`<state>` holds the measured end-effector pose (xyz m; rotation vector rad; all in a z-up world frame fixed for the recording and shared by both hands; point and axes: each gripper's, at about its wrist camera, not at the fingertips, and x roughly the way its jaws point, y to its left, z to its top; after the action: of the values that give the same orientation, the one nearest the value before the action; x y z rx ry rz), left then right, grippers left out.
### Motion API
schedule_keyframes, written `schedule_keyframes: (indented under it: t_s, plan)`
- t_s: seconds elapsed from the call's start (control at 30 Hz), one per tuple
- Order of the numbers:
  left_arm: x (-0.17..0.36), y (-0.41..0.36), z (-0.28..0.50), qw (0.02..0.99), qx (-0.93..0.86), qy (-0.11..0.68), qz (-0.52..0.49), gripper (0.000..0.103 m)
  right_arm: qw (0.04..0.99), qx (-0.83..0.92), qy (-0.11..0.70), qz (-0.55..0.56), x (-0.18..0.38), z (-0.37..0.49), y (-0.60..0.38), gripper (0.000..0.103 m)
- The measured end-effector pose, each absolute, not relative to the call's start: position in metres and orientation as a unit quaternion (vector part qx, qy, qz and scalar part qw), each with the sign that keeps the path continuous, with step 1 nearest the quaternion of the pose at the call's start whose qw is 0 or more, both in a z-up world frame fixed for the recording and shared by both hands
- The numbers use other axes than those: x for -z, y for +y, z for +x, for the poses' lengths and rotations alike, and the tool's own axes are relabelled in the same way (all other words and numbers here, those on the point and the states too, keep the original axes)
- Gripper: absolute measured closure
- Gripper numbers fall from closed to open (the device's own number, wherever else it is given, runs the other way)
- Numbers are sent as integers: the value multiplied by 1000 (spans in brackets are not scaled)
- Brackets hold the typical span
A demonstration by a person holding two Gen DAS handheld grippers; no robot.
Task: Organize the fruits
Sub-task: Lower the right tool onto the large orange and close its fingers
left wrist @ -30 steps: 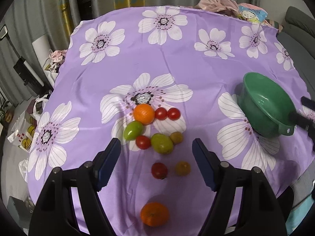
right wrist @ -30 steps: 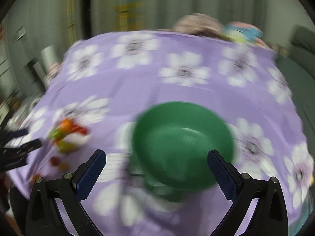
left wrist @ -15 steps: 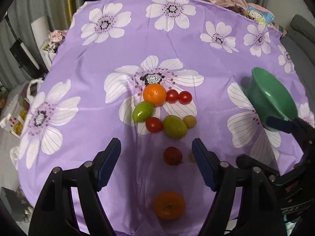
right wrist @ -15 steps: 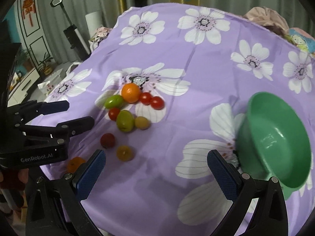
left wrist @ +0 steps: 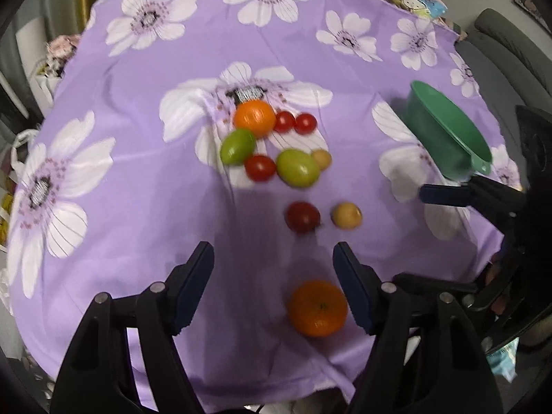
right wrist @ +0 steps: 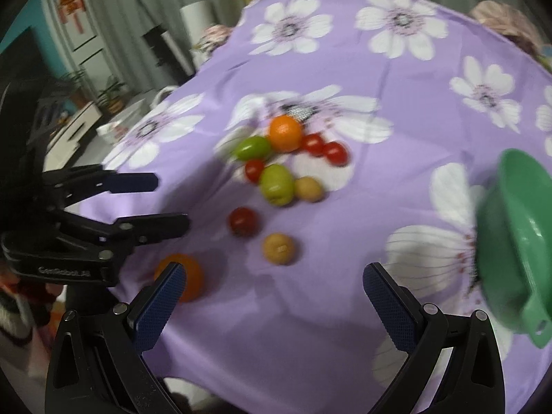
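A: Left wrist view: left gripper (left wrist: 272, 258) has jaws apart, and they have just been closing a little. Nothing is gripped. The near orange (left wrist: 317, 307) sits low between the fingers, closer to the right-hand one, and neither pad touches it.

B: The right one?

A: Right gripper (right wrist: 272, 281) is spread wide over bare purple flowered cloth (right wrist: 396, 79), holding nothing. The brownish-yellow fruit (right wrist: 278, 248) lies just ahead of the gap. The near orange (right wrist: 188, 281) is partly hidden behind one of its fingers (right wrist: 158, 307).

B: Where's the rest of the fruit?

A: Main cluster sits on the big white flower mid-cloth: far orange (left wrist: 254, 118), two small red tomatoes (left wrist: 295, 122) just beside it, a green fruit (left wrist: 237, 146), another red tomato (left wrist: 260, 167), a larger green fruit (left wrist: 297, 167) and a small yellowish fruit (left wrist: 321, 159) touching or nearly touching. A dark red tomato (left wrist: 302, 217) and the brownish-yellow fruit lie apart, nearer the grippers.

B: Bowl?

A: The green bowl (left wrist: 448, 131) is at the cloth's right side, tilted, with a tab handle at its rim. Nothing shows inside the part visible. It's blurred in the right wrist view, so I can't say more.
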<state>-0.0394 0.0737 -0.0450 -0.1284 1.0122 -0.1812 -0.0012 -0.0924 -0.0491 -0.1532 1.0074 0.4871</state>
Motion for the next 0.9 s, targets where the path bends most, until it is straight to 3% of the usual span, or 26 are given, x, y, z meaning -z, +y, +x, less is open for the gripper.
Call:
schedule_keyframes:
  t_s: [0.7,0.9]
  plan:
    - [54,65,-58,849,143,505,-52,46,811,-299,497,-81,71,-16,-68,8]
    - [59,64,-59,841,158,514,-65,49,801,-308,507,-78,79,-15,-65,15]
